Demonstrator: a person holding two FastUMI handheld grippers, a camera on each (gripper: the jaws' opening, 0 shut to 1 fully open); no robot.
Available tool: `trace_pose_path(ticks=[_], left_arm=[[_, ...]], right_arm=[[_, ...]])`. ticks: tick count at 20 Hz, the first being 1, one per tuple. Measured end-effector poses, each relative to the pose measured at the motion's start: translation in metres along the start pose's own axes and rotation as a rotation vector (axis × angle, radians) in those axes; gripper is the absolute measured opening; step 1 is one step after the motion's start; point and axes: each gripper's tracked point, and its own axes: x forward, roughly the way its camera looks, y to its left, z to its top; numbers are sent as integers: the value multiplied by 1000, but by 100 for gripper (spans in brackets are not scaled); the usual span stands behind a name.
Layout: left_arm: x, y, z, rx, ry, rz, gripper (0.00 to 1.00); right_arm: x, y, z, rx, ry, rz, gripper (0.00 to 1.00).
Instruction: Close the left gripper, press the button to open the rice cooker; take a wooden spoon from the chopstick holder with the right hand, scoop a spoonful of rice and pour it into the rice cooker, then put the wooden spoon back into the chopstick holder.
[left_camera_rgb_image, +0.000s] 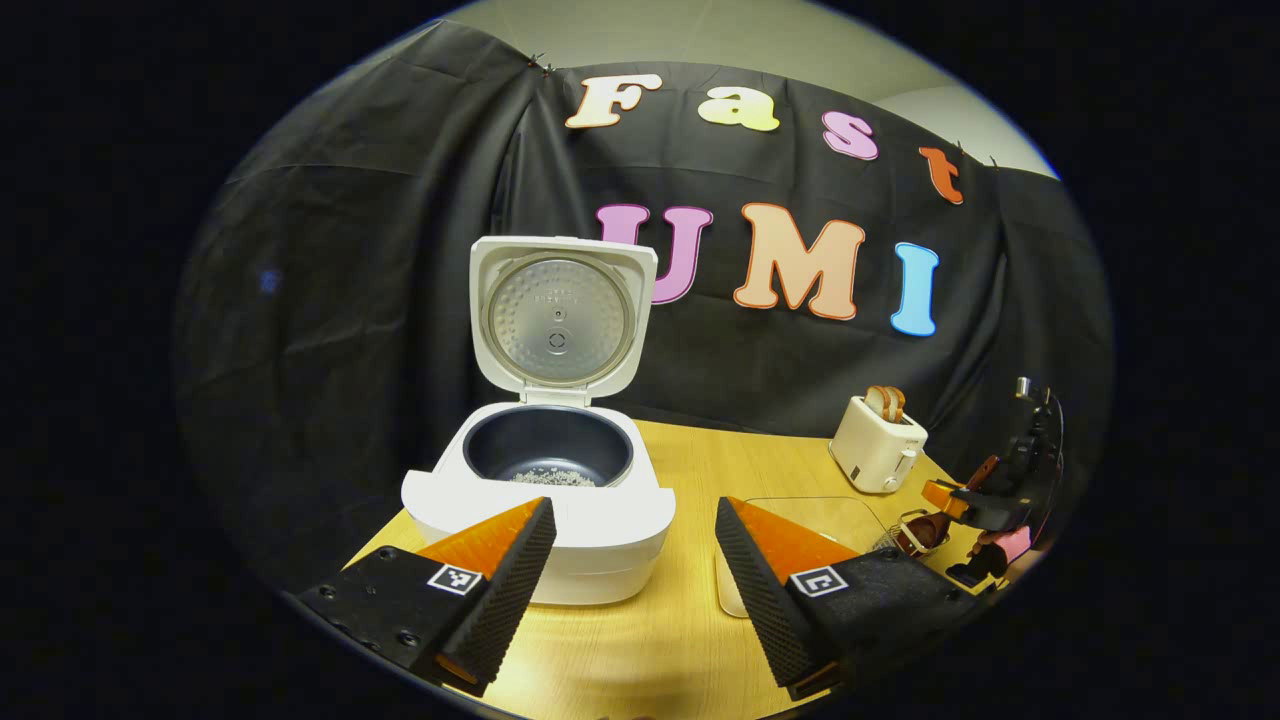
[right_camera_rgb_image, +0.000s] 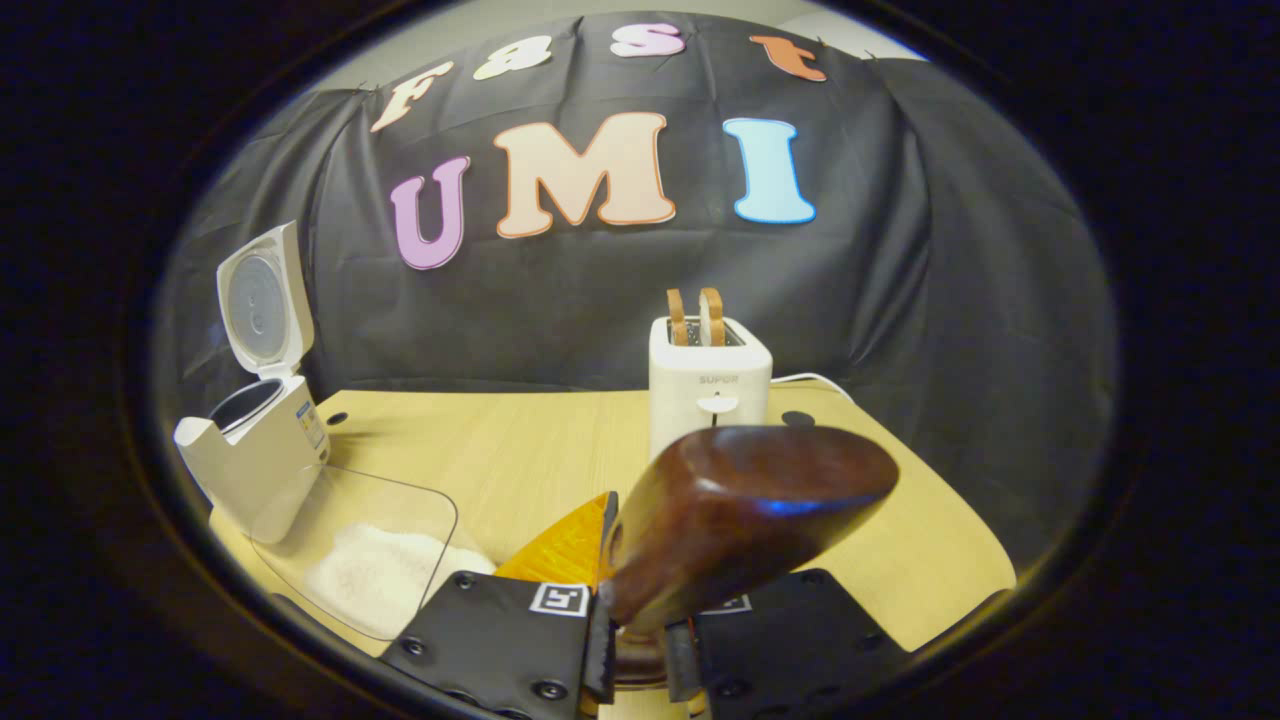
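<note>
Two grippers: right gripper (right_camera_rgb_image: 640, 640) clamps dark wooden spoon (right_camera_rgb_image: 740, 510); left gripper (left_camera_rgb_image: 635, 560) gapes empty before open white rice cooker (left_camera_rgb_image: 545, 470) holding rice; return spoon next.

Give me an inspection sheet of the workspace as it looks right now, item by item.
Surface: light wooden table, bare between the items.
Job's things: rice cooker with lid up, a little rice in its dark pot; clear container holding white rice beside it; wooden spoon clamped in the right gripper, bowl up; chopstick holder at the table's right edge.
Clutter: white toaster with two slices in it.
Grippers: left gripper open, empty, facing the cooker; right gripper shut on the spoon.
Cables: white cord behind the toaster.
Surroundings: black cloth wall; pale room wall above it.
</note>
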Motion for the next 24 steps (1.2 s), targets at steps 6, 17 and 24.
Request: trace_pose_path(ticks=[6, 17, 24], left_arm=[[2, -2, 12, -23, -22, -9, 93], [28, 13, 90, -51, -116, -35, 94], [71, 38, 176, -35, -200, -51, 94]], right_arm=[[-13, 5, 15, 57, -27, 50, 64], [-83, -38, 59, 113, -108, -41, 99], [-135, -68, 67, 137, -132, -129, 100]])
